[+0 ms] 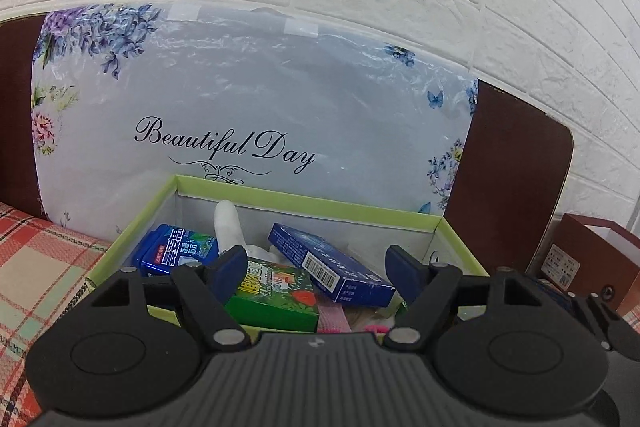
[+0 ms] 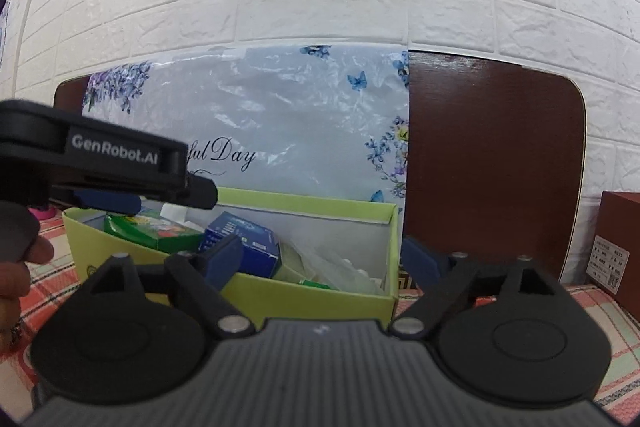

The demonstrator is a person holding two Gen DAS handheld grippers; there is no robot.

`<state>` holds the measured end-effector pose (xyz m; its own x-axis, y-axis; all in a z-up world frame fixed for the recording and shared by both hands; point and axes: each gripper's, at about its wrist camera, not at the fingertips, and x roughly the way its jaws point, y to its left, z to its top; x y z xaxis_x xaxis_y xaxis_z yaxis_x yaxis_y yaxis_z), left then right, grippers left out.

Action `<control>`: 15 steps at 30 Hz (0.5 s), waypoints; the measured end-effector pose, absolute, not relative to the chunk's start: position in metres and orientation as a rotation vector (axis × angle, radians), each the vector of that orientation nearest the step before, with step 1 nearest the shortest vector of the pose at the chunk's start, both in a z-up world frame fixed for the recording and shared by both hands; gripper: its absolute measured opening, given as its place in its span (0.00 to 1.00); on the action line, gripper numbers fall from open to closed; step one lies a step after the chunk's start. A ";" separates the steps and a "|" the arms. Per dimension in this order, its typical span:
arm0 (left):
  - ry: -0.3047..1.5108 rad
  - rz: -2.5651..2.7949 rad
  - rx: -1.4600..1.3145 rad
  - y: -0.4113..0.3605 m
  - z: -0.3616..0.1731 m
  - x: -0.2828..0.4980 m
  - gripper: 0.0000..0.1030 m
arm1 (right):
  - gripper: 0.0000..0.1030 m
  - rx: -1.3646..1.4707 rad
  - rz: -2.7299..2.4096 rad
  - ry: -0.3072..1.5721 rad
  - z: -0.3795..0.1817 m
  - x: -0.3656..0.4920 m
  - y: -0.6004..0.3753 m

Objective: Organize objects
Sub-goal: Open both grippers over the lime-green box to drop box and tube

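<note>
left gripper (image 1: 316,267) spread empty over green box (image 1: 280,199), right gripper (image 2: 324,259) spread empty

one green box (image 1: 304,205), two blue cartons (image 1: 328,265), one green carton (image 1: 276,293)

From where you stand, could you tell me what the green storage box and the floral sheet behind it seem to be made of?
The green storage box looks like matte paperboard: thin flat walls, crisp folded rim, pale inner lining. The floral sheet looks like thin glossy plastic film: crinkled highlights, taped top edge, though coated paper can't be ruled out.
</note>
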<state>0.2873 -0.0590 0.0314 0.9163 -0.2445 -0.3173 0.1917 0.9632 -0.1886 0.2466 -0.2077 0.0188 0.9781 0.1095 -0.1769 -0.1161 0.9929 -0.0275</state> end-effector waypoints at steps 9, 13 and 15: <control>0.374 -0.219 -0.095 -0.058 0.041 0.261 0.77 | 1.00 -0.008 0.121 0.191 0.028 0.228 -0.214; 0.416 -0.189 -0.073 -0.054 0.045 0.240 0.78 | 1.00 0.002 0.120 0.189 0.035 0.206 -0.215; 0.438 -0.179 -0.060 -0.052 0.044 0.228 0.78 | 1.00 0.009 0.125 0.195 0.037 0.193 -0.214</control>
<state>0.2281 -0.0524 0.0439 0.8899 -0.1857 -0.4167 0.1597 0.9824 -0.0966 0.1935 -0.2145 0.0369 0.9733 0.1243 -0.1931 -0.1226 0.9922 0.0208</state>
